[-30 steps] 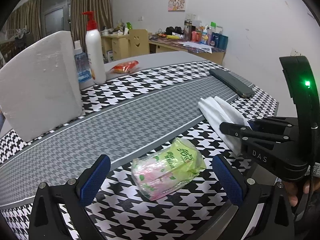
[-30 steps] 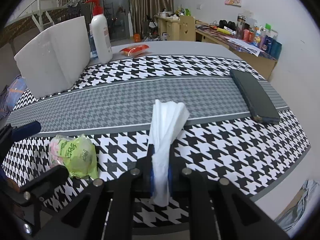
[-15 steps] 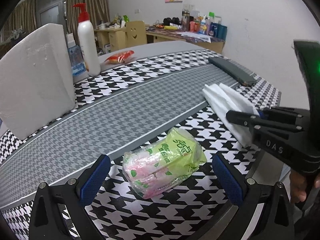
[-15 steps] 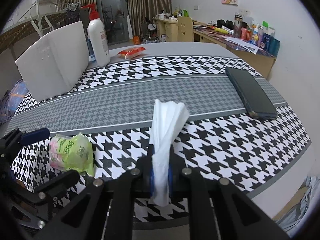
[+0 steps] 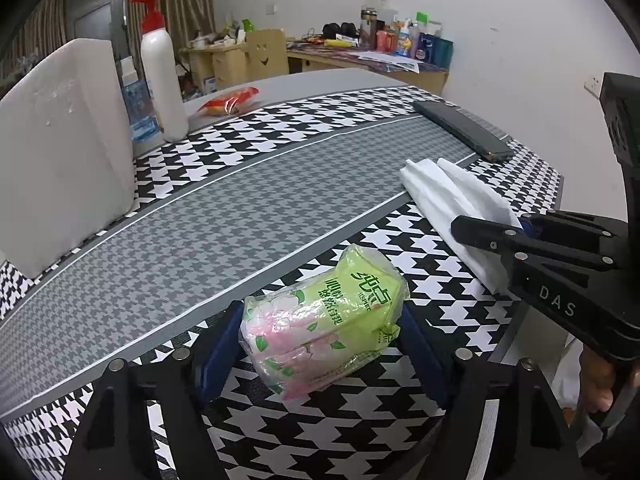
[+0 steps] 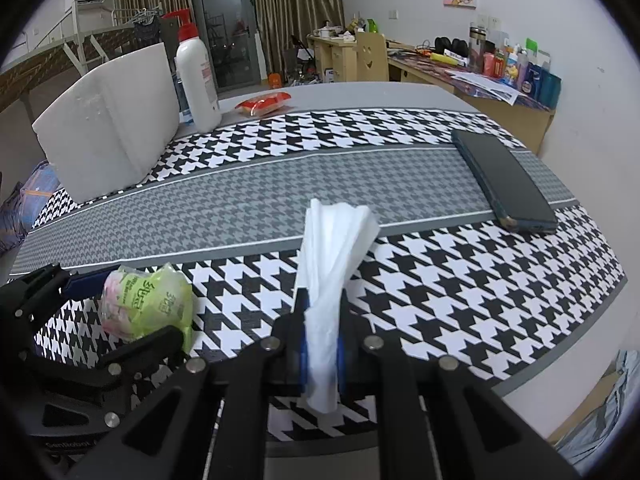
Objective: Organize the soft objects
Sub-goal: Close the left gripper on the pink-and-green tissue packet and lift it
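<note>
The tissue pack (image 5: 326,322) is a soft, crinkled plastic packet, lime green at one end with dark green print, pink and white flowers at the other. It lies on the houndstooth table runner (image 5: 280,176) between the blue pads of the left gripper (image 5: 320,344), whose jaws are closing; both pads look to be at the pack's sides, though whether they press it yet cannot be told. To the right of that gripper, the folded white tissue (image 6: 332,264) is a creased, fanned strip, pinched fast at its near end in the narrow jaws of the right gripper (image 6: 322,350) and lying forward over the runner.

The left wrist view shows the pack's printed face and the right gripper from the side, with a person's fingers (image 5: 600,384) on its handle. The right wrist view shows the pack end-on, and beyond and to the right of its gripper the full length of the dark phone (image 6: 504,180). Far ahead on the left stand a white foam block (image 6: 112,120) and a pump bottle (image 6: 198,80).
</note>
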The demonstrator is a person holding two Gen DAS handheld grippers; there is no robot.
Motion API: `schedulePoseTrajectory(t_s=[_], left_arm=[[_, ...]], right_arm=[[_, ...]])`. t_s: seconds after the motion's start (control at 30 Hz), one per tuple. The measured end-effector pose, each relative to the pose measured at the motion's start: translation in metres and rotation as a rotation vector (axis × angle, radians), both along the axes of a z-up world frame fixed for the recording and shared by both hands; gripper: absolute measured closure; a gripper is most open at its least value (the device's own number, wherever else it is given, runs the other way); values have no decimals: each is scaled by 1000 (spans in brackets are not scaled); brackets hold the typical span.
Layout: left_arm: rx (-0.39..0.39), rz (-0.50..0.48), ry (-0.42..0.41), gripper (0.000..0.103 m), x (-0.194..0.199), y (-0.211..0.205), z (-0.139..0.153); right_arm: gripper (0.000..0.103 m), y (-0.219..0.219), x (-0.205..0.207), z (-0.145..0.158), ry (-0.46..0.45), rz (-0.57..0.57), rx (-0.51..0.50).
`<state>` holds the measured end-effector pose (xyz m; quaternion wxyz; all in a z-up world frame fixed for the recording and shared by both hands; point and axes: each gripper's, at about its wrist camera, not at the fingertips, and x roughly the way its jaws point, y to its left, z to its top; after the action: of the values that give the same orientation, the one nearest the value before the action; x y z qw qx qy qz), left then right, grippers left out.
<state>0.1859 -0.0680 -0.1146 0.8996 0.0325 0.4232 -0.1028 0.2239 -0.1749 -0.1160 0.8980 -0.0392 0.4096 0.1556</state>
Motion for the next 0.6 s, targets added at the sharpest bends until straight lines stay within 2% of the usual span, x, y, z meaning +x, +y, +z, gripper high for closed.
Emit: schedulePoseTrajectory(t_s=[0.23,0.6], left_arm=[[-18,-6,-4,32,-3,1,3],[-38,14,-67,32,-12,11,20]], right_arm=[[89,0,-3,3,-10,1,6],[89,5,-10,15,-43,17,9]])
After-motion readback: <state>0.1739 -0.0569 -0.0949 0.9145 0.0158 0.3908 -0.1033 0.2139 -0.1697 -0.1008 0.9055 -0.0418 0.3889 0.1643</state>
